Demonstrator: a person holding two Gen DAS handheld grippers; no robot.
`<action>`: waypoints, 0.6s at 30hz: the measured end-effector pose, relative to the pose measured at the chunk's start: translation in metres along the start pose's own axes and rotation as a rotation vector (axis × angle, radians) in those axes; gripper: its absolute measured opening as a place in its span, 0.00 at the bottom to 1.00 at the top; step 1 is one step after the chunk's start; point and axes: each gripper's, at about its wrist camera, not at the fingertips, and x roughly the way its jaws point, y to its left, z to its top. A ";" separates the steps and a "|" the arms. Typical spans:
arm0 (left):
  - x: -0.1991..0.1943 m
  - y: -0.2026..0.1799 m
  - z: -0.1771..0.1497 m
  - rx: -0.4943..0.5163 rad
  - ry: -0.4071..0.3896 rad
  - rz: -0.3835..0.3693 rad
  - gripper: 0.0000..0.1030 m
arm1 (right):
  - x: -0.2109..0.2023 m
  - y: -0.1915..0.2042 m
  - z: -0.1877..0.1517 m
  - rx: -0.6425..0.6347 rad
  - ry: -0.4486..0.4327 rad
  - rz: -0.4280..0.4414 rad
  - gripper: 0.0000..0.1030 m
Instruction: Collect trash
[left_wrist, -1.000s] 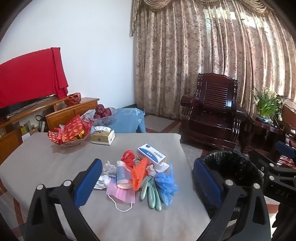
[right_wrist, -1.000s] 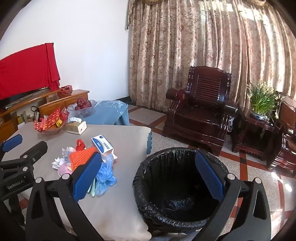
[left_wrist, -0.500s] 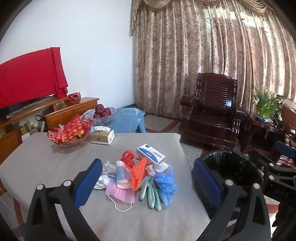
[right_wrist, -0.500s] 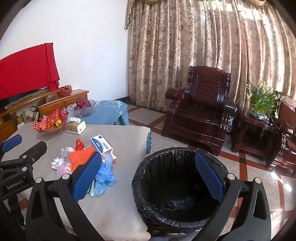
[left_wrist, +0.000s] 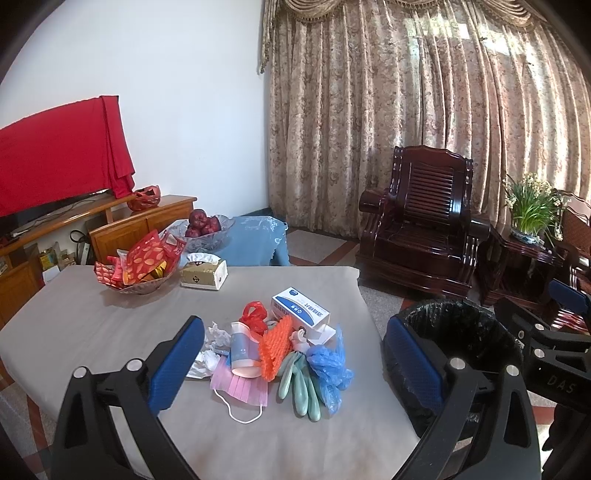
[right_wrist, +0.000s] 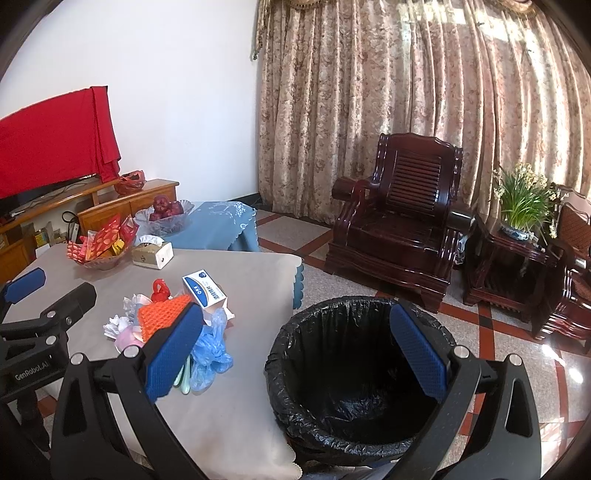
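A heap of trash lies on the table (left_wrist: 88, 325): a pink face mask (left_wrist: 239, 387), a paper cup (left_wrist: 242, 349), an orange foam net (left_wrist: 275, 347), green gloves (left_wrist: 301, 384), a blue plastic bag (left_wrist: 328, 365), a red bag (left_wrist: 253, 314), crumpled tissue (left_wrist: 216, 336) and a white-blue box (left_wrist: 300, 308). My left gripper (left_wrist: 293, 363) hovers open above the heap, holding nothing. My right gripper (right_wrist: 295, 354) is open over the black-lined bin (right_wrist: 354, 380), which stands on the floor right of the table. The orange net (right_wrist: 162, 317) and blue bag (right_wrist: 210, 347) show left in the right wrist view.
A snack bowl (left_wrist: 136, 266) and tissue box (left_wrist: 203, 273) sit at the table's far side. Behind are a fruit bowl (left_wrist: 201, 230) on a blue-covered stand, a wooden cabinet (left_wrist: 140, 221), a dark armchair (left_wrist: 424, 225) and a plant (left_wrist: 532, 206) on a side table.
Both views have shifted only slightly; the right gripper drifted a little left. Both grippers stay open and the trash has not moved.
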 end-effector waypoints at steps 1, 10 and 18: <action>0.000 0.000 0.000 0.000 0.000 0.001 0.94 | 0.000 0.000 0.000 0.000 0.000 0.000 0.95; 0.000 0.000 0.000 0.001 0.001 0.001 0.94 | 0.000 0.000 0.006 0.000 0.005 -0.001 0.95; 0.000 0.000 0.000 0.001 0.000 -0.001 0.94 | 0.001 -0.001 0.005 0.002 0.003 0.000 0.95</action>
